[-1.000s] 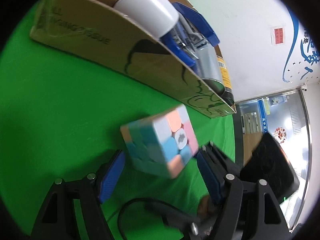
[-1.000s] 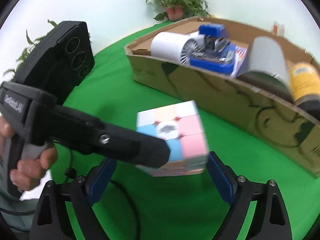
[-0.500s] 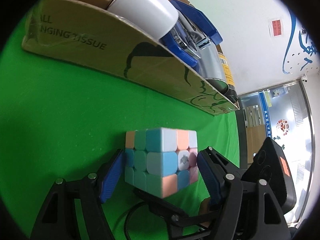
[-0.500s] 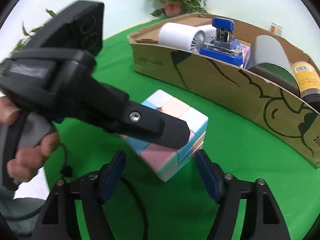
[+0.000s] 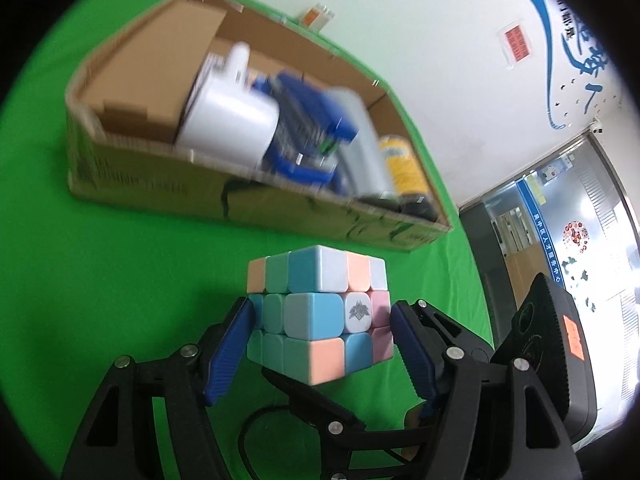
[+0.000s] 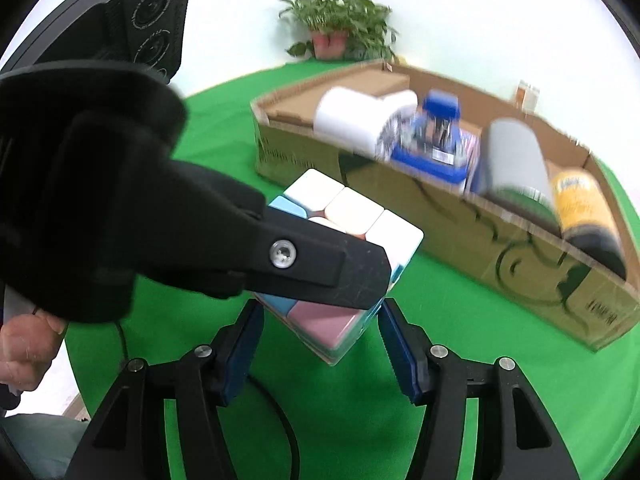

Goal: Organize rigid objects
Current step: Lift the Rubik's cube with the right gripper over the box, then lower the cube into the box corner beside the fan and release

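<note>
Left hand-held gripper (image 5: 320, 340) clamped on puzzle cube (image 5: 316, 316), jaws tightening, cube lifted off green counter (image 5: 100, 260). Right hand-held gripper (image 6: 320, 344) closing around same cube from below, pads near, not yet touching. Cardboard box (image 5: 248, 208) toward counter's far edge already holds white mug (image 5: 228, 120), blue stapler (image 5: 312, 128), grey can, yellow-labelled bottle. Judgement: cube last piece; boxing remains.

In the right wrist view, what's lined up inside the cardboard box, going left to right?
Inside the cardboard box: white cup → blue stapler → grey cylinder → yellow-labelled can.
</note>
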